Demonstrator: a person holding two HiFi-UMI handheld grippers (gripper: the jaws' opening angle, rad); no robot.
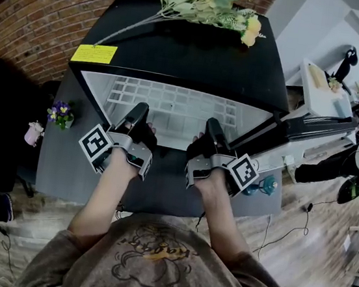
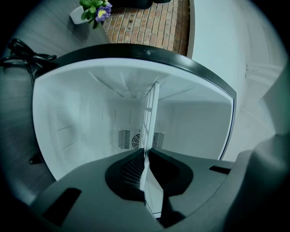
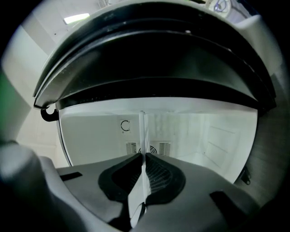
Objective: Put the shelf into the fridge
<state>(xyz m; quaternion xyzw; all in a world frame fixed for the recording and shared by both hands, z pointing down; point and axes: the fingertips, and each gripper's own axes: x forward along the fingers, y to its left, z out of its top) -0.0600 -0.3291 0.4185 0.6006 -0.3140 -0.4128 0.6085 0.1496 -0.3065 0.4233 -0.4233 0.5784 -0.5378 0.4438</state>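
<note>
So the shelf (image 1: 172, 102) is a white wire grid, and it sits level inside the open fridge (image 1: 198, 50), reaching toward the back wall. Its near edge is what both grippers have hold of. The left gripper (image 1: 138, 111) is pinched down on the near-left part of that edge, and the right gripper (image 1: 213, 124) is doing the same on the near-right part.

From the left gripper view, the shelf (image 2: 149, 118) shows edge-on as a thin white strip running straight between the jaws. The left gripper (image 2: 146, 156) is closed tight on it, pads touching on both sides. It's the same in the right gripper view: the shelf (image 3: 143, 136) is a thin strip and the right gripper (image 3: 142, 158) is clamped on it with no gap showing.

Both of those views look into the white interior, with a round fan vent (image 2: 129, 139) low on the back wall behind the shelf.

The fridge itself is a black mini one, and its door (image 1: 313, 124) is swung open to the right. On top there's a bunch of flowers (image 1: 211, 2) lying toward the far side and a yellow note (image 1: 94, 53) stuck near the left front corner. Off to the left, well apart from the fridge, sits a little pot of purple flowers (image 1: 59, 114).
</note>
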